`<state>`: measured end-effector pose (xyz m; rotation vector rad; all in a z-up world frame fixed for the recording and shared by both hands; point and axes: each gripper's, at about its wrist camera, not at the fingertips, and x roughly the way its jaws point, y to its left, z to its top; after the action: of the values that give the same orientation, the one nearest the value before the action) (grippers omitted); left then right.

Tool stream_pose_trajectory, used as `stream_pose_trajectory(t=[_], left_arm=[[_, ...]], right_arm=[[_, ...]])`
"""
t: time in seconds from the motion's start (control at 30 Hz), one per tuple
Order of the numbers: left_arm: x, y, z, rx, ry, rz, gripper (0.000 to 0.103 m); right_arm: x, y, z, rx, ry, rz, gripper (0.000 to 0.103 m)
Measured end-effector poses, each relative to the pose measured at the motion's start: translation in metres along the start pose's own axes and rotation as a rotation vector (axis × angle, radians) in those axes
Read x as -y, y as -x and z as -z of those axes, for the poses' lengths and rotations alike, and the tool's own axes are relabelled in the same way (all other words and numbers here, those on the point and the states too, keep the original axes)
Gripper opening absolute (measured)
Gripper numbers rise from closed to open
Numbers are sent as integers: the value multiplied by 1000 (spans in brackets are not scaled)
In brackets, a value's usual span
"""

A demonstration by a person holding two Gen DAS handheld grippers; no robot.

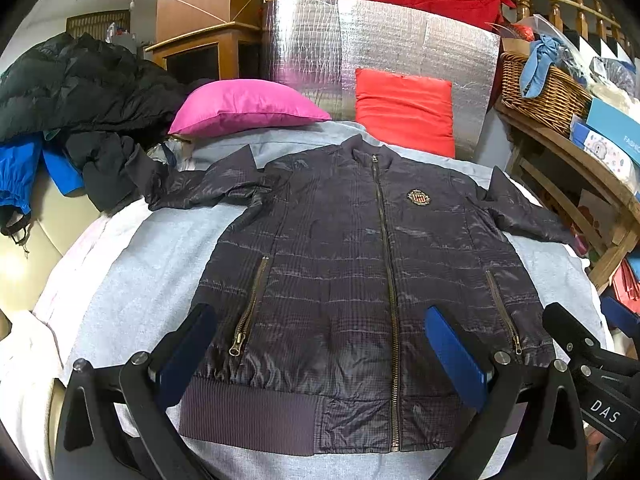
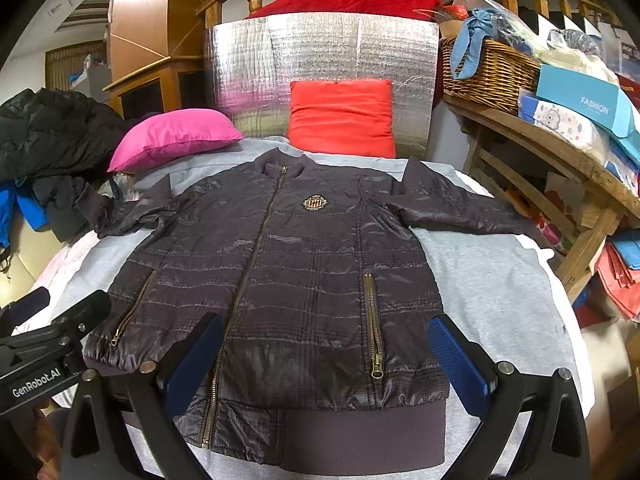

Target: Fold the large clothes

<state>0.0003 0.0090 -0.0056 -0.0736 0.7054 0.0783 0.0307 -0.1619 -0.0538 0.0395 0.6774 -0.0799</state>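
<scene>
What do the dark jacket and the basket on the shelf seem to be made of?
Jacket: probably thin synthetic shell, nylon-like, slightly glossy; it crinkles and catches light. Its hem band looks ribbed knit, matte. Zippers look brass-toned metal. Basket: woven wicker or rattan, from the visible brown weave.

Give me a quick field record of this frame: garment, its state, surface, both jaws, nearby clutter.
garment: dark jacket
state: spread flat, front up, zipped, sleeves out to the sides, unfolded
surface: grey sheet
left gripper: jaws open, over the hem, holding nothing
right gripper: jaws open, over the hem, holding nothing
behind the collar: pink pillow, red pillow
clutter: black coat pile, wicker basket
</scene>
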Motion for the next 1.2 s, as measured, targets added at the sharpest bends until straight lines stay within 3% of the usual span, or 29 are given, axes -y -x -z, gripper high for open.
stream_pose_trajectory(t=[1.2], left_arm=[[2, -9, 2, -22, -5, -9, 103]], right_arm=[[-1, -2, -3, -3, 2, -5, 103]])
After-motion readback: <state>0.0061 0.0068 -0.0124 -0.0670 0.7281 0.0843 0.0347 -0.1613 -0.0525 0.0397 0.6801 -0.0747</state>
